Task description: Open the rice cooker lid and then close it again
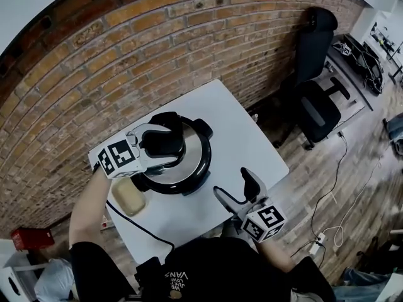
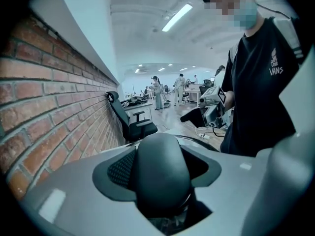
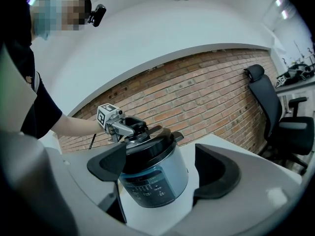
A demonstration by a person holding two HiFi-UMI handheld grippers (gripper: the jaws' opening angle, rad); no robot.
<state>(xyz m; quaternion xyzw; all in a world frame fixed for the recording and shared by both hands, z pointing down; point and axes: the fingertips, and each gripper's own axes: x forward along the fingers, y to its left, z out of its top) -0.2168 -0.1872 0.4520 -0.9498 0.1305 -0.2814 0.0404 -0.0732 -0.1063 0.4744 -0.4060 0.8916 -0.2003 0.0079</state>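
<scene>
Rice cooker lid (image 1: pixel 196 151): my left gripper (image 1: pixel 165 145) clamps its handle (image 1: pixel 162 138), right gripper (image 1: pixel 238 190) gapes empty (unhelpfully), so twisting could drag the unbraced cooker (image 3: pixel 155 181).

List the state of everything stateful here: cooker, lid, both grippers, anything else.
silver rice cooker: upright on the white table.
round black lid: down on the cooker, looks closed.
left gripper: jaws wide, seemingly clamped on the black lid handle.
right gripper: open, empty, apart from the cooker.
black office chair: unoccupied.
</scene>
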